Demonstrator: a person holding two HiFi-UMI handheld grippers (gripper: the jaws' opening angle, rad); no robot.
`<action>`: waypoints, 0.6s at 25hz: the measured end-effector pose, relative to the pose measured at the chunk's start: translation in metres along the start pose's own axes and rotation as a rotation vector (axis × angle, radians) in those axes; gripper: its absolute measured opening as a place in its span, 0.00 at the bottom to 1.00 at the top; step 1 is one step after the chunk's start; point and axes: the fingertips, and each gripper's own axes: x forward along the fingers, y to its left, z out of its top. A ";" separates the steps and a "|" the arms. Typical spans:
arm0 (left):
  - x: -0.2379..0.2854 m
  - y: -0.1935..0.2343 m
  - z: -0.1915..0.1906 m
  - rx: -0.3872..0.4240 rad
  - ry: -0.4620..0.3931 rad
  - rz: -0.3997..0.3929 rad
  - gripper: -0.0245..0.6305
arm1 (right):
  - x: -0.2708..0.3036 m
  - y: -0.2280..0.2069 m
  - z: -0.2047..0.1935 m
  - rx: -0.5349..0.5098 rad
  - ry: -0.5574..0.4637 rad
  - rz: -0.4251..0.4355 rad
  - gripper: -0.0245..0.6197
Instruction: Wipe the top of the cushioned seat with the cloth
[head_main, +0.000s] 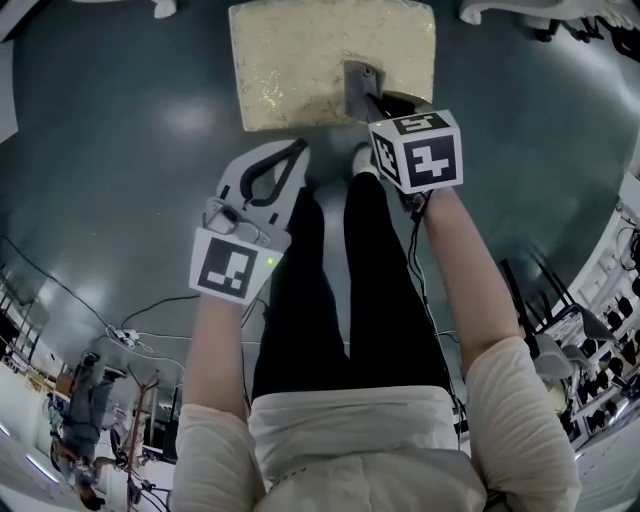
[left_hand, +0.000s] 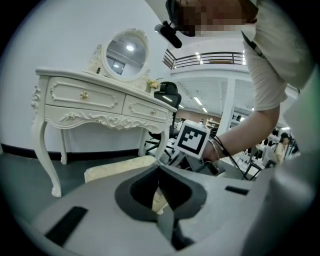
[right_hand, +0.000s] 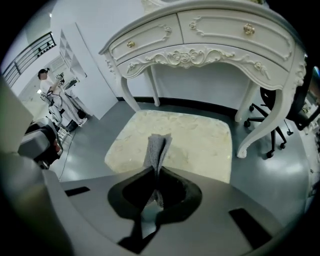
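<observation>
Grey cloth (right_hand: 156, 147) is clamped between the fingers (right_hand: 177, 192) of the right gripper (right_hand: 154, 172), held over the near part of the cream cushioned seat (right_hand: 200, 140). The seat stands on the floor (head_main: 120, 150) before a white dressing table (right_hand: 210, 45). The left gripper (left_hand: 159, 172) hovers left of the seat, its fingers pressed together on nothing.

This is a big lab hall, not a home: a polished grey floor (head_main: 120, 150) with loose cables (head_main: 122, 335), equipment racks (head_main: 610, 340), a railed mezzanine (left_hand: 210, 57), an office chair (left_hand: 167, 91), and one ornate white desk (left_hand: 100, 100) with an oval mirror (left_hand: 127, 52).
</observation>
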 end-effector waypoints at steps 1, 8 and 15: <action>-0.007 0.006 -0.005 -0.005 0.001 0.006 0.04 | 0.005 0.011 0.000 0.001 0.003 0.007 0.08; -0.054 0.044 -0.037 -0.035 0.013 0.038 0.04 | 0.040 0.085 0.007 -0.014 0.016 0.073 0.08; -0.078 0.078 -0.054 -0.068 0.008 0.088 0.04 | 0.071 0.136 0.018 -0.041 0.027 0.138 0.08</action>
